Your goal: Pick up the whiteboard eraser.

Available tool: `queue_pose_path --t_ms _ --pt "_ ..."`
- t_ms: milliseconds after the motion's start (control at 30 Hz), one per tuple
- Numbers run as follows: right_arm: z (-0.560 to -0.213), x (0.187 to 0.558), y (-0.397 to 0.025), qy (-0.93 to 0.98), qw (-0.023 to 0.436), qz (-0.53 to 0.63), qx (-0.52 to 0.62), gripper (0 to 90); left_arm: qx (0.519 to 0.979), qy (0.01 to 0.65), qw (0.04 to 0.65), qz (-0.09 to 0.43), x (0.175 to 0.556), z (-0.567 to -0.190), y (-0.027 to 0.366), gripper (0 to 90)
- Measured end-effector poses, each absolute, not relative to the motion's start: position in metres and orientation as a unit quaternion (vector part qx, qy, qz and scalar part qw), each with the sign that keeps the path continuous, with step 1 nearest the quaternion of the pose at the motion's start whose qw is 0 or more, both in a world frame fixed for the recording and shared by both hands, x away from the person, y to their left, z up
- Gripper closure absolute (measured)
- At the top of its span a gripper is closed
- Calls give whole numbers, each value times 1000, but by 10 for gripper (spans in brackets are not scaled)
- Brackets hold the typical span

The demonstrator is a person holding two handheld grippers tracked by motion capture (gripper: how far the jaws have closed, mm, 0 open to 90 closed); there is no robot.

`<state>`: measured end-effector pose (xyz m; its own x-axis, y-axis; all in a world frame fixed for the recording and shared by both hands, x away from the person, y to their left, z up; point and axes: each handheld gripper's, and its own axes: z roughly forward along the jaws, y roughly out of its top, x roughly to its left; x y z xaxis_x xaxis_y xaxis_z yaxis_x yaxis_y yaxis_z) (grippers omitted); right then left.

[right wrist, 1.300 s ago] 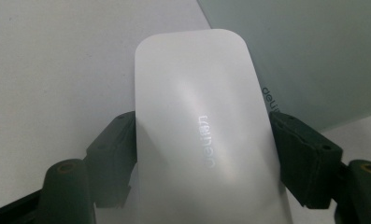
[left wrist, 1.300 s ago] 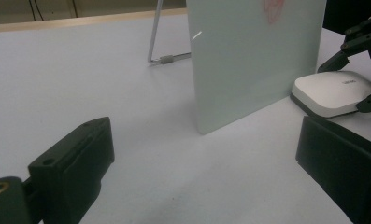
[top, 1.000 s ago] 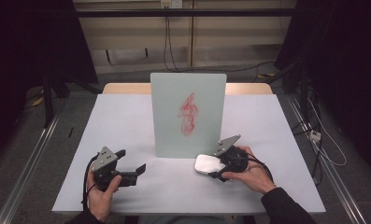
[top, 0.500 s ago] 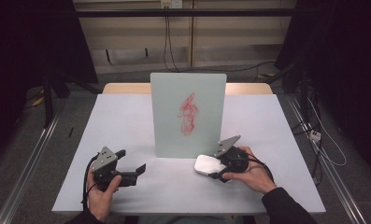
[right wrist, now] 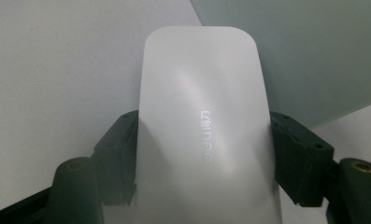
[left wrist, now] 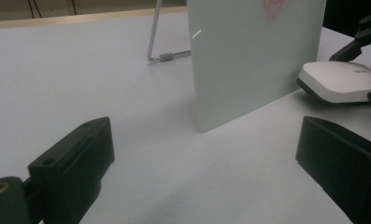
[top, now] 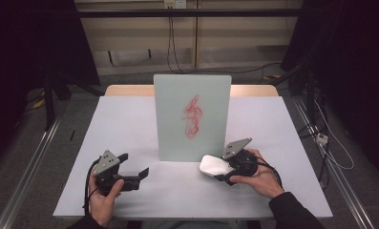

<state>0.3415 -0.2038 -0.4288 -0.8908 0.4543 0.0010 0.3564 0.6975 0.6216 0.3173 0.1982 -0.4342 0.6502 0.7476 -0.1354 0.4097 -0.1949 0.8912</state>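
Nothing has shifted since the earlier frames: right gripper (top: 215, 168) stays clamped on the white eraser (top: 214, 165) low beside the board (top: 192, 117), red scribble (top: 192, 116) above unwiped, left gripper (top: 135, 171) idle, jaws spread and empty.

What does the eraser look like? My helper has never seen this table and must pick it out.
Find the upright pale-green board with a red scribble, mid-table. At its lower right corner, the right gripper clamps a white rounded plastic block with a dark underside. It is the only loose white thing there.
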Motion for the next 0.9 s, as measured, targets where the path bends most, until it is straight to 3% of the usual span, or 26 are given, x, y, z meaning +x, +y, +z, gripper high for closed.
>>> queue_pose_path --t_ms 300,900 --pt "-422 333 -205 909 112 332 227 312 757 385 503 162 317 -436 200 43" --pt "-414 326 -206 889 140 363 241 312 756 385 502 165 316 -434 199 43"
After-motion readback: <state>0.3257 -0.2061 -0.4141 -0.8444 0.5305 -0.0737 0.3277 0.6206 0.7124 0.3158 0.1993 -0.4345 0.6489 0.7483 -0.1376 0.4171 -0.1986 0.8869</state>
